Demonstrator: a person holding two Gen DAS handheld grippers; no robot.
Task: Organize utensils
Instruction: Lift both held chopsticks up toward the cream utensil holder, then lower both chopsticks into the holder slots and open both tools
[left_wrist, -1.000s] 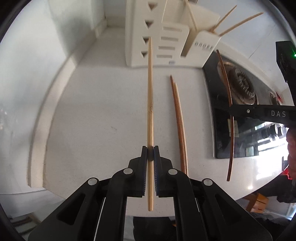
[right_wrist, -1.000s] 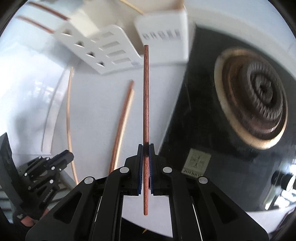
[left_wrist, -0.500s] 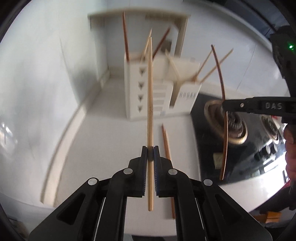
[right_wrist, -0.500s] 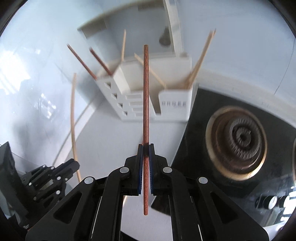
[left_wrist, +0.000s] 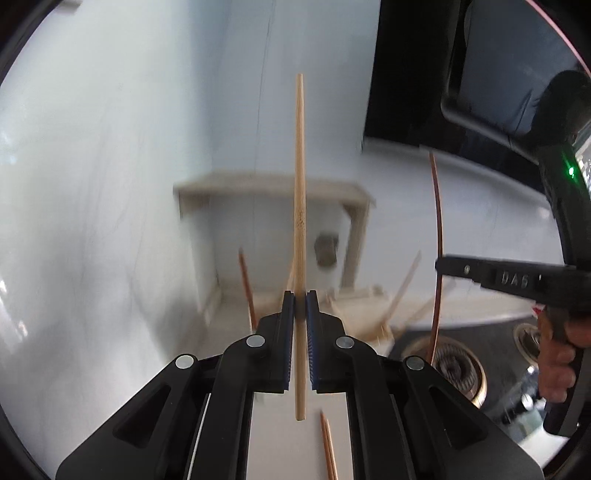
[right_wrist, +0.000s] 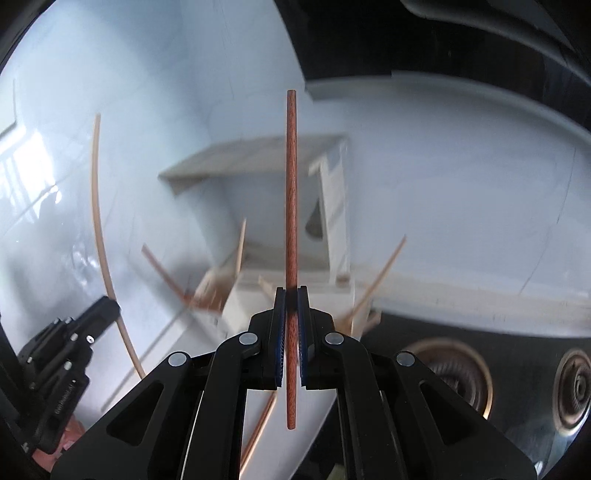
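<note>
My left gripper (left_wrist: 300, 295) is shut on a pale bamboo chopstick (left_wrist: 300, 184) that points up and away, well above the counter. My right gripper (right_wrist: 291, 291) is shut on a dark reddish chopstick (right_wrist: 291, 192), held the same way. The white utensil holder (left_wrist: 364, 310) stands below and ahead, blurred, with several chopsticks leaning out of it; it also shows in the right wrist view as the holder (right_wrist: 251, 291). The right gripper (left_wrist: 439, 264) and its reddish chopstick (left_wrist: 439, 221) appear at the right of the left wrist view. Two reddish chopsticks (left_wrist: 328, 448) lie on the counter.
A black gas hob (right_wrist: 458, 362) with round burners lies to the right of the holder. White tiled walls meet in a corner behind it, with a small shelf (left_wrist: 273, 188) there. A dark hood (left_wrist: 443, 74) hangs at the upper right. A hand (left_wrist: 557, 362) holds the right gripper.
Both grippers have risen and tilted up with their chopsticks, so the counter and holder have dropped low in both views. The wall, shelf and hood now fill the frames.
</note>
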